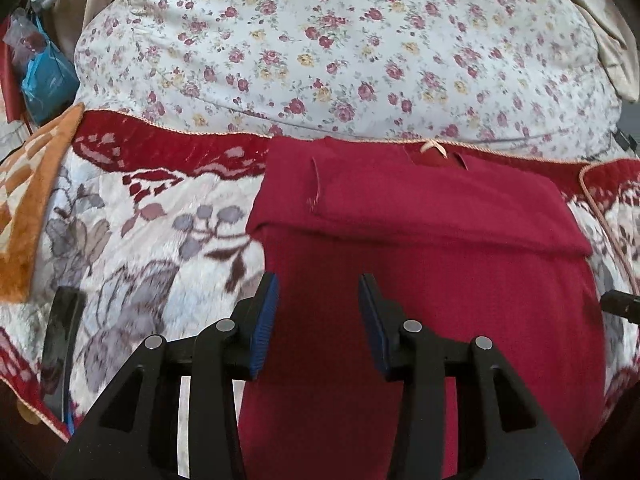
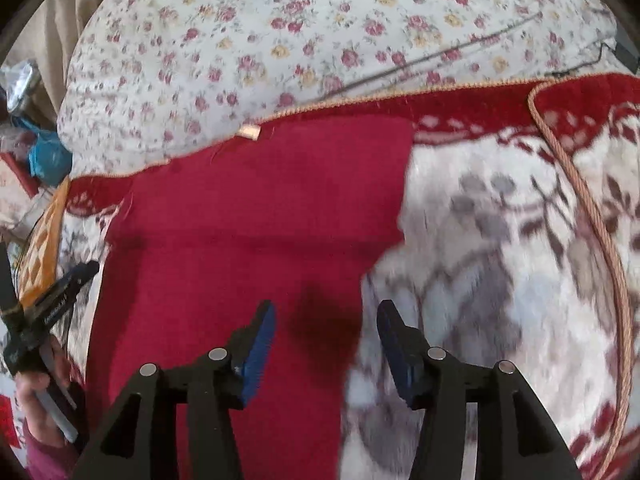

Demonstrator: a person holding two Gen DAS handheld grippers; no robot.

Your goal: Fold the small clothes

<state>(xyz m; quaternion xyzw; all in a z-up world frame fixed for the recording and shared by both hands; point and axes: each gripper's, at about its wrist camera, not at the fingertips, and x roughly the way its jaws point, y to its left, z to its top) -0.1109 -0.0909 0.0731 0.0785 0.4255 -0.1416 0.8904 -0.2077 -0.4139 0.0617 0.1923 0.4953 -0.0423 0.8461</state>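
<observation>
A dark red knit garment (image 1: 420,248) lies flat on a red and white patterned blanket (image 1: 152,240), its upper part folded down over itself, a small pink bow (image 1: 434,147) at its far edge. My left gripper (image 1: 318,304) is open and empty, hovering over the garment's left side near its left edge. In the right wrist view the same garment (image 2: 240,220) fills the middle left. My right gripper (image 2: 326,332) is open and empty, straddling the garment's right edge. The left gripper (image 2: 44,312) and the hand holding it show at far left.
A floral quilt (image 1: 340,48) lies bunched behind the blanket. An orange checked cloth (image 1: 24,208) sits at the left. Blue and clear bags (image 1: 44,76) lie beyond the bed's left edge. A corded blanket hem (image 2: 580,208) curves down the right.
</observation>
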